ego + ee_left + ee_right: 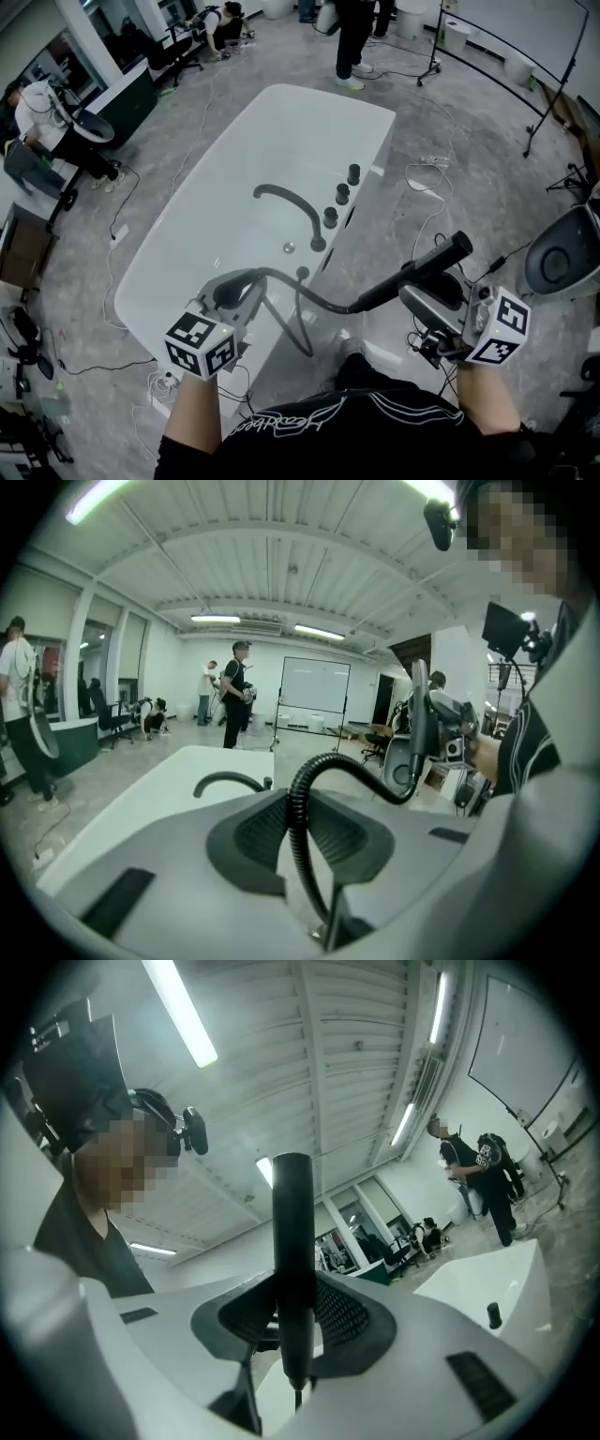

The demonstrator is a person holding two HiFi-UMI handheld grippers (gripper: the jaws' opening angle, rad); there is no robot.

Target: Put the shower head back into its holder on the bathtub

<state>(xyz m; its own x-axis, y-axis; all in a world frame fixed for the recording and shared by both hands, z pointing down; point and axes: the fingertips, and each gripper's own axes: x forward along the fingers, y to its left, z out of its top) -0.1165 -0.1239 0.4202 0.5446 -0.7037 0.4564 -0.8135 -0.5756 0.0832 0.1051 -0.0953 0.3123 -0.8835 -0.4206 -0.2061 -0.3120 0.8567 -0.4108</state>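
Clamping the black shower head (419, 269) is the right hand-held gripper (427, 298) — the left hand-held gripper (234, 292) pinches its hose (323, 302) over the bathtub (309, 97).

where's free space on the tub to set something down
Bare: far basin of the white bathtub beyond the black curved spout, and its left rim. Crowded: right rim with black knobs, near end under the black ribbed hose.

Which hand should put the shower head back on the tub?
Right, most likely. The right gripper is shut on the shower head, beside the tub rim that carries the knobs. The left gripper only holds the hose.
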